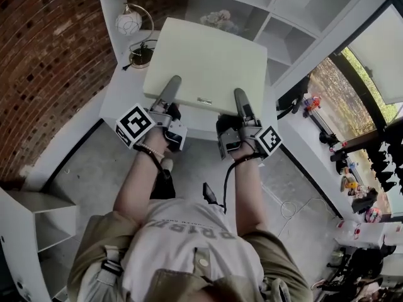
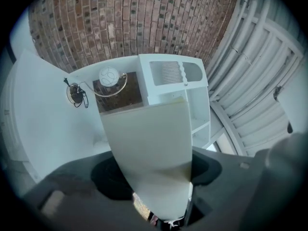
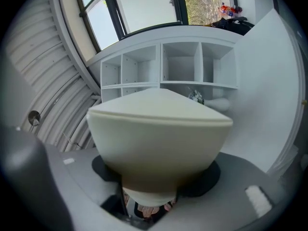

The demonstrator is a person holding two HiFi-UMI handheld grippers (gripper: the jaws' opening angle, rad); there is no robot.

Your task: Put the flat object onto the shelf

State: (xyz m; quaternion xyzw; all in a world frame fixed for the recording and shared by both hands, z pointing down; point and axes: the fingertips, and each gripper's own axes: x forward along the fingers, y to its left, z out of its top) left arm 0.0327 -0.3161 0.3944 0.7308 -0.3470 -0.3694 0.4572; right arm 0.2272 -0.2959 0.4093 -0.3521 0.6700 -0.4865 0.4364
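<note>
A flat cream panel (image 1: 211,61) is held level in front of the white cubby shelf (image 1: 296,36), over a white counter (image 1: 119,93). My left gripper (image 1: 169,93) is shut on the panel's near edge at its left, one jaw lying on top. The right gripper (image 1: 242,102) is shut on the same edge at its right. In the left gripper view the panel (image 2: 149,143) runs out between the jaws toward the shelf (image 2: 197,109). The right gripper view has the panel (image 3: 159,143) filling the gap between the jaws, with the shelf's open cubbies (image 3: 183,66) behind it.
A globe lamp with a gold arc (image 1: 129,22) stands on the counter at the left, by the brick wall (image 1: 44,55). A small soft toy (image 1: 217,19) lies in a cubby beyond the panel. A low white unit (image 1: 38,219) stands lower left, windows (image 1: 371,74) at right.
</note>
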